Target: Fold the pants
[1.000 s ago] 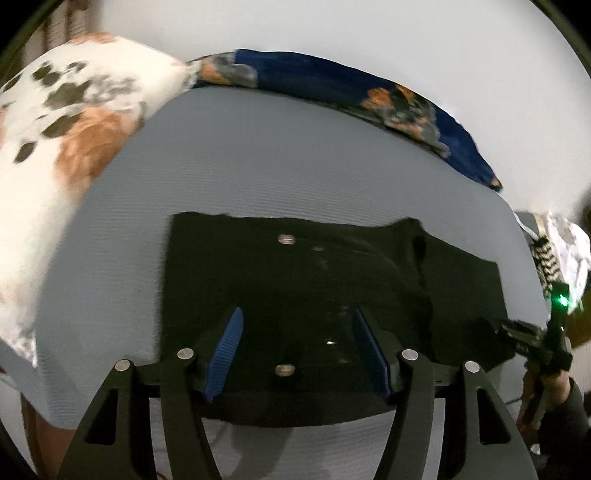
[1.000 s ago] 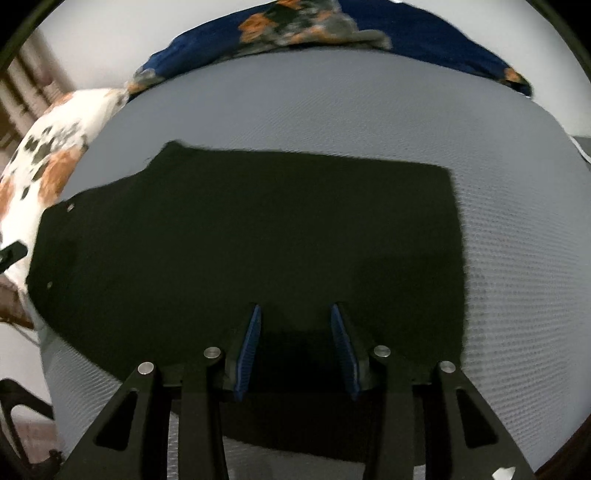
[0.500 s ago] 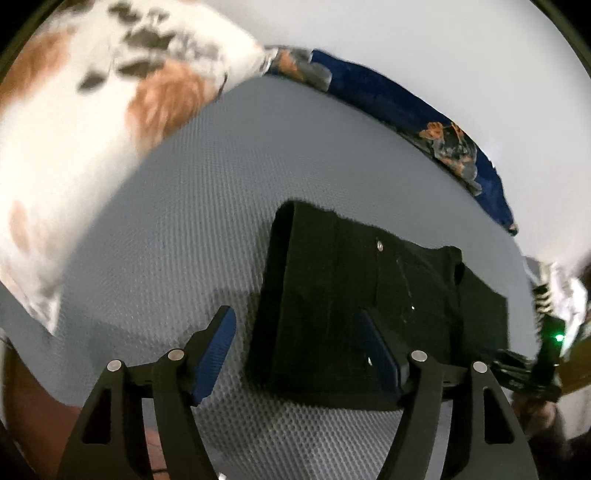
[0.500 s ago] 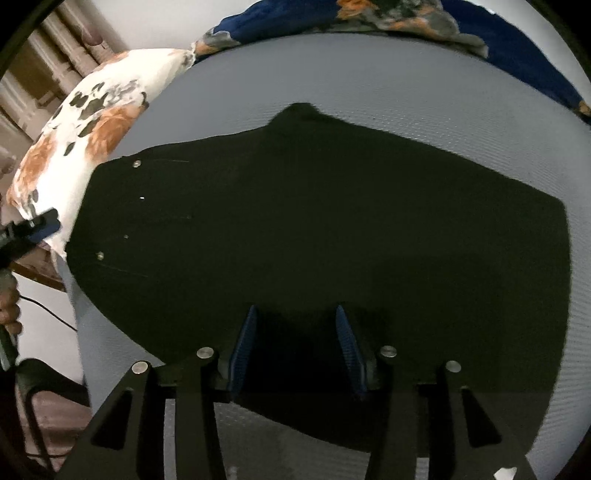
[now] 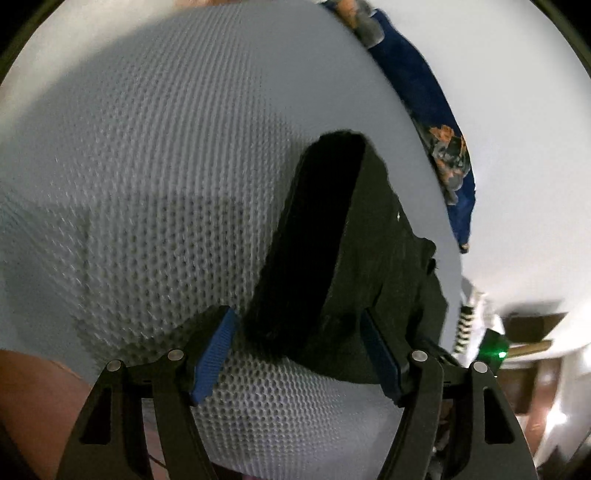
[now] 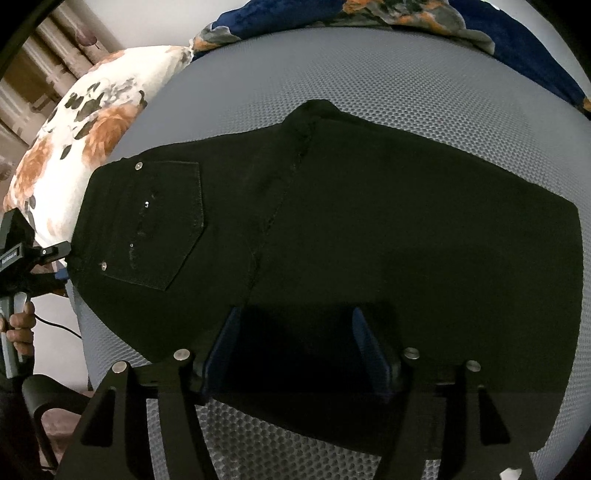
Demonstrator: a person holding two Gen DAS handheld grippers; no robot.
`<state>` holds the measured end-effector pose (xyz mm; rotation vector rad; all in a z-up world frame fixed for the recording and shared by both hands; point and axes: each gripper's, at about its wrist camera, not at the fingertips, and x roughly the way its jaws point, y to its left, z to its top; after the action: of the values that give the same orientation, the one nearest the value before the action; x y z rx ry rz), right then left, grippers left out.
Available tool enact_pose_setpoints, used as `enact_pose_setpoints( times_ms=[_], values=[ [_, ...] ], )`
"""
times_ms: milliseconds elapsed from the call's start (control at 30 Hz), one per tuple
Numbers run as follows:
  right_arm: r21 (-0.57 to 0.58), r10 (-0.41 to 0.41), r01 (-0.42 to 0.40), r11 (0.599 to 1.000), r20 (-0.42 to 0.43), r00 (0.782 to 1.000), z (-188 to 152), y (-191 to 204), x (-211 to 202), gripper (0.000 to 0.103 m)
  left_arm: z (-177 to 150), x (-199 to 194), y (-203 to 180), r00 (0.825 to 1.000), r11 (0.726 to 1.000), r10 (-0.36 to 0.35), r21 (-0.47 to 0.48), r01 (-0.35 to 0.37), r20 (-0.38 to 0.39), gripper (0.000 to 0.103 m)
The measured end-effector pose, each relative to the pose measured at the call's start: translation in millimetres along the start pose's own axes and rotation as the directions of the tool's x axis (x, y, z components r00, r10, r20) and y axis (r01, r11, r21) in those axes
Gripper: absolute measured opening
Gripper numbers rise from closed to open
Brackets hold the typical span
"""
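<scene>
Closest in the left wrist view, the left gripper [image 5: 297, 350] stands wide open with nothing between its blue pads [image 5: 212, 356]; the waist end of the black pants [image 5: 354, 258] lies in the gap, its edge seen end-on as a thick dark fold, and I cannot tell whether either pad touches the cloth. Under it spreads the grey mesh cover [image 5: 147, 184] of the bed, filling most of that view in close, blurred detail. Closest in the right wrist view, the right gripper [image 6: 299, 347] is also open, about half as wide, low over the near edge of the pants [image 6: 369, 240] with no cloth pinched; its pads [image 6: 364, 343] are lost in shadow, so contact cannot be judged. Only this view shows the pants whole: folded lengthwise, lying flat across the grey mesh cover [image 6: 406, 103], with a back pocket [image 6: 162, 221] and its rivets at the left end and the seam running down the middle. It also shows the left gripper [image 6: 55, 254] from outside, at the waist edge, and the hand [image 6: 18, 325] on its handle. Farther off, a white flowered pillow [image 6: 74, 140] lies beyond the waist end, seen here alone. Both views catch the dark blue flowered blanket [image 6: 480, 33] along the far side of the bed [image 5: 424, 107].
</scene>
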<state>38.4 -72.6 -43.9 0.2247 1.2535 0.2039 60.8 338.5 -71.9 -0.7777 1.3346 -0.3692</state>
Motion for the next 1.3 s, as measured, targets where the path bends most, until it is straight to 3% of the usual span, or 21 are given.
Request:
enact_pose_setpoints(
  times_ms=[233, 367, 600, 700, 767, 833, 900, 967, 1000, 1233, 1300],
  values=[
    [0.008, -0.019, 0.019, 1.0, 0.002, 1.0, 0, 6, 2, 0.067, -3, 1, 15, 0.995, 0.993, -0.098, -0.065, 0.095, -0.032, 0.072],
    [0.006, -0.018, 0.018, 1.0, 0.009, 1.0, 1, 9, 4, 0.068, -4, 8, 11, 0.986, 0.986, -0.158, -0.069, 0.155, -0.048, 0.087],
    [0.001, -0.023, 0.023, 1.0, 0.012, 1.0, 1, 9, 5, 0.07, 4, 15, 5, 0.967, 0.967, -0.255, -0.039, 0.254, -0.022, 0.086],
    [0.001, -0.017, 0.017, 1.0, 0.014, 1.0, 1, 8, 5, 0.071, 11, 23, 1, 0.962, 0.963, -0.271, -0.019, 0.27, -0.017, 0.078],
    [-0.002, -0.017, 0.017, 1.0, 0.015, 1.0, 1, 9, 6, 0.073, 18, 24, -4, 0.968, 0.968, -0.249, 0.012, 0.249, -0.012, 0.069],
    [-0.006, -0.016, 0.016, 1.0, 0.017, 1.0, 1, 9, 7, 0.074, 23, 29, -10, 0.972, 0.972, -0.233, 0.034, 0.233, -0.013, 0.067],
    [-0.005, -0.012, 0.012, 1.0, 0.021, 1.0, 1, 9, 6, 0.075, 26, 32, -12, 0.977, 0.976, -0.213, 0.046, 0.213, -0.008, 0.058],
    [0.002, -0.002, 0.002, 1.0, 0.026, 1.0, 1, 8, 6, 0.075, 27, 35, -14, 0.985, 0.983, -0.173, 0.069, 0.173, 0.004, 0.038],
    [0.005, 0.005, -0.005, 1.0, 0.029, 1.0, 1, 7, 5, 0.075, 27, 36, -15, 0.99, 0.987, -0.142, 0.08, 0.141, 0.009, 0.034],
    [0.032, 0.056, -0.057, 0.998, 0.048, 0.997, 2, -3, -2, 0.074, 21, 43, -56, 0.998, 0.99, -0.041, 0.136, 0.036, 0.04, 0.022],
    [0.034, 0.062, -0.064, 0.997, 0.062, 0.996, 2, -6, -8, 0.074, 18, 39, -70, 0.998, 0.987, -0.041, 0.16, 0.032, 0.055, 0.021]
  ],
)
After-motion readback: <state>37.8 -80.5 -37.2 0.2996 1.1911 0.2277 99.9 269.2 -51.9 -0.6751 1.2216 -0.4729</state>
